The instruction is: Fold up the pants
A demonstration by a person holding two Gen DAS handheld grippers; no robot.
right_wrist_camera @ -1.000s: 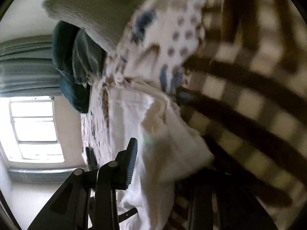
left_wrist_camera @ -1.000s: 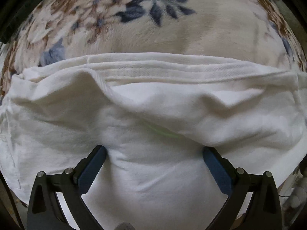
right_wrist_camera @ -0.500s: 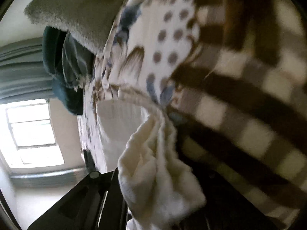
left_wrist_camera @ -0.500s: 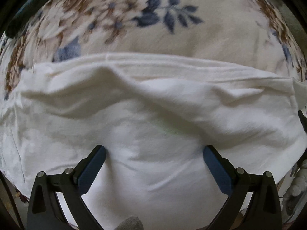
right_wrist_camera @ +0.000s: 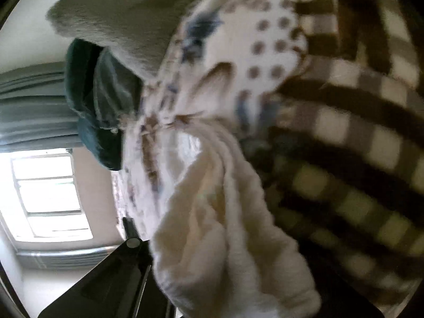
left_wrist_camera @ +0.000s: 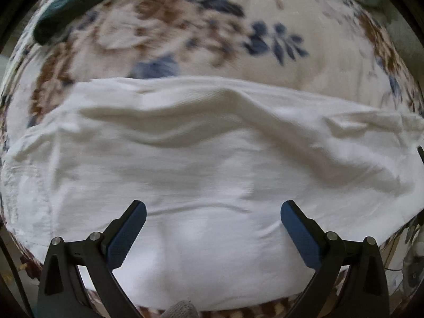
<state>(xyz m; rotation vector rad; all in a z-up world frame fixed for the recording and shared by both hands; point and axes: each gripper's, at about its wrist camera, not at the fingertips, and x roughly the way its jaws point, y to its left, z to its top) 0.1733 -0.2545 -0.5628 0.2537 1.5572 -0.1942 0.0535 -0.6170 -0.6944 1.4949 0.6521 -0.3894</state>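
White pants (left_wrist_camera: 206,159) lie folded across a floral blanket in the left wrist view, filling its middle and lower part. My left gripper (left_wrist_camera: 212,220) is open, its blue-padded fingers (left_wrist_camera: 127,233) spread wide just over the near part of the cloth, holding nothing. In the right wrist view a bunched end of the white pants (right_wrist_camera: 225,225) fills the space between the fingers of my right gripper (right_wrist_camera: 212,278). Its left finger (right_wrist_camera: 127,273) shows beside the cloth; the other finger is hidden behind it. The gripper looks shut on the cloth.
The floral blanket (left_wrist_camera: 185,34) covers the bed beyond the pants. A dark green garment (left_wrist_camera: 69,8) lies at the far left. In the right wrist view there are a brown checked blanket (right_wrist_camera: 357,159), a grey blanket (right_wrist_camera: 127,18), a green bundle (right_wrist_camera: 98,100) and a window (right_wrist_camera: 47,193).
The left gripper has drawn back and up, showing more blanket beyond the pants. In the right view the bunched white cloth has come closer and now covers the fingers.
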